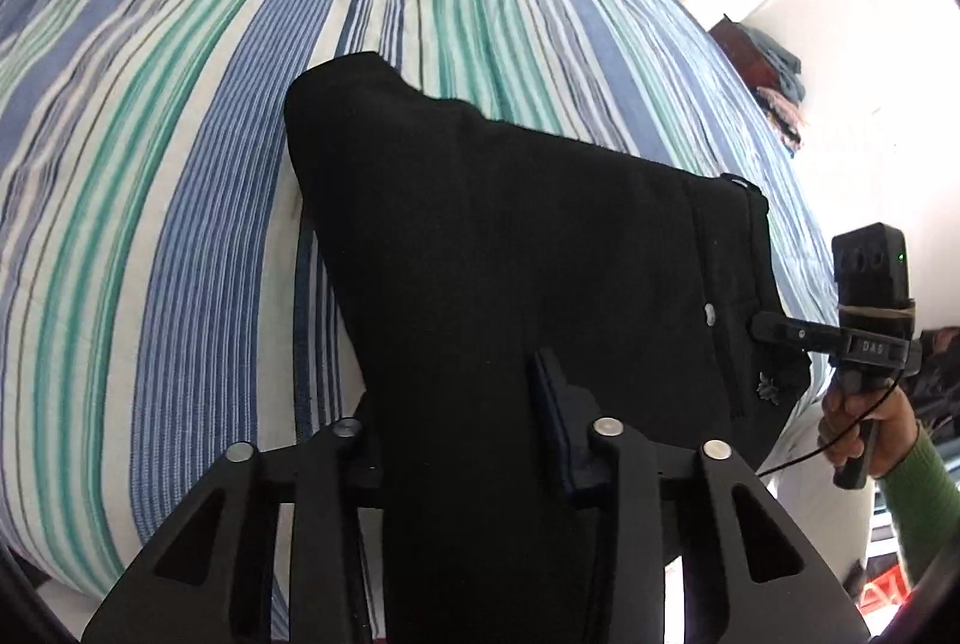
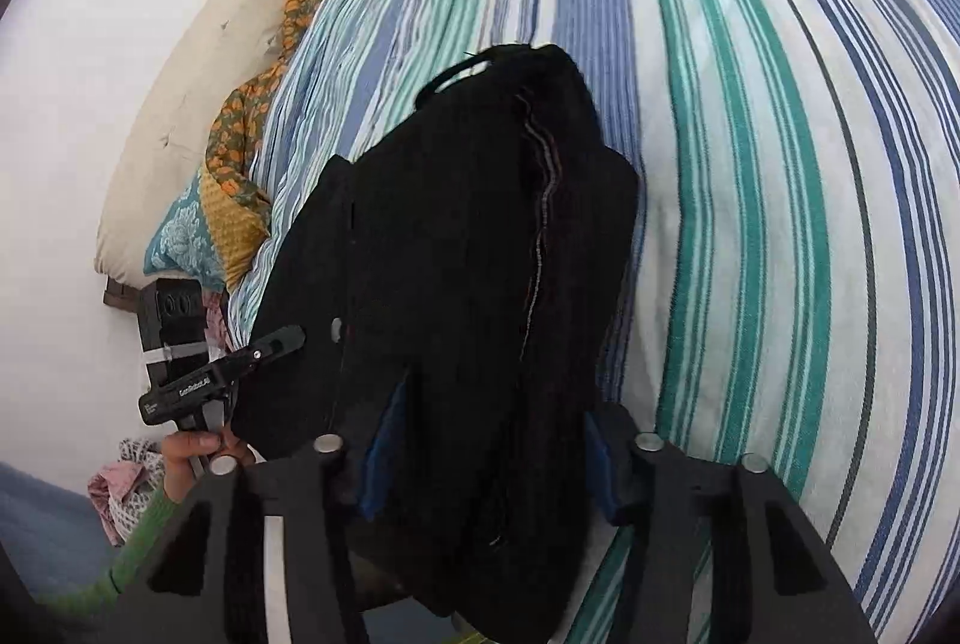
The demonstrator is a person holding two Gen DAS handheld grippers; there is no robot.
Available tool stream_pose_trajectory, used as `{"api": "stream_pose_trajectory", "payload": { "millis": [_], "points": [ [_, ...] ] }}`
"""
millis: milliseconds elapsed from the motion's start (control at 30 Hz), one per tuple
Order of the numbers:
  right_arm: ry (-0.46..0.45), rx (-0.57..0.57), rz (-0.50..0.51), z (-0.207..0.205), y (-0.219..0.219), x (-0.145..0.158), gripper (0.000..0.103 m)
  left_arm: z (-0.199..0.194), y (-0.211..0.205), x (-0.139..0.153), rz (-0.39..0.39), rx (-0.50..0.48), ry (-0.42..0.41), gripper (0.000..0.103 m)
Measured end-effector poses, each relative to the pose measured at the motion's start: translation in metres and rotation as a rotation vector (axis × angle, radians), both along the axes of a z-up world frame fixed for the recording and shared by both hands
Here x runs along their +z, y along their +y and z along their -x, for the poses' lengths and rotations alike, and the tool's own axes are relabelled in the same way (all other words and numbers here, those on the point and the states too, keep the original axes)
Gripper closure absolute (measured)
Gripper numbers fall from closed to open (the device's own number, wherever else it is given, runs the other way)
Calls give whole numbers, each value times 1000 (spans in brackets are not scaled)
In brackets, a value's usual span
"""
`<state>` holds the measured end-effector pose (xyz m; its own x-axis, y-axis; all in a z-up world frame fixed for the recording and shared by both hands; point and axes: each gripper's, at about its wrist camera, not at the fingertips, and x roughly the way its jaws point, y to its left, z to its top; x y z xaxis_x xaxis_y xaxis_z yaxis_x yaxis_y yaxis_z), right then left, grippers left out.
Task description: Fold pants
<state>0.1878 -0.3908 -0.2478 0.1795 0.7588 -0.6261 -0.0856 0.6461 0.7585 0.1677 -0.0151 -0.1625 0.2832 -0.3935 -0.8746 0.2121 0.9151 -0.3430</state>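
Black pants point(image 1: 510, 236) hang doubled over, held up above the striped bed point(image 1: 180, 164). My left gripper point(image 1: 474, 440) is shut on the pants; cloth covers its left finger and the blue pad point(image 1: 558, 422) of the right finger shows. My right gripper point(image 2: 486, 452) is shut on a thick bunch of the pants point(image 2: 456, 254), with blue pads on both sides of the cloth. In the left wrist view the right gripper point(image 1: 774, 329) pinches the waistband edge near a white button point(image 1: 710, 313). In the right wrist view the left gripper point(image 2: 282, 341) grips the pants' left edge.
The bed point(image 2: 780, 164) has a blue, green and white striped sheet. A cream pillow point(image 2: 204, 92) and patterned orange cloth point(image 2: 252, 152) lie at its left side. Clothes point(image 1: 774, 86) are piled by the white wall at the right.
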Motion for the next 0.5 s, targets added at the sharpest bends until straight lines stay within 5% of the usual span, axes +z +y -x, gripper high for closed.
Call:
{"api": "stream_pose_trajectory", "payload": {
  "millis": [367,400,500],
  "points": [
    [-286,5,20,-45,-10,106,70,-71,-45,94,25,-24,-238,73],
    [-307,-21,30,-55,-17,112,69,-80,-51,93,16,-26,-255,70],
    [-313,-83,52,-81,-36,109,61,-93,-71,71,-149,-13,-270,22]
  ]
}}
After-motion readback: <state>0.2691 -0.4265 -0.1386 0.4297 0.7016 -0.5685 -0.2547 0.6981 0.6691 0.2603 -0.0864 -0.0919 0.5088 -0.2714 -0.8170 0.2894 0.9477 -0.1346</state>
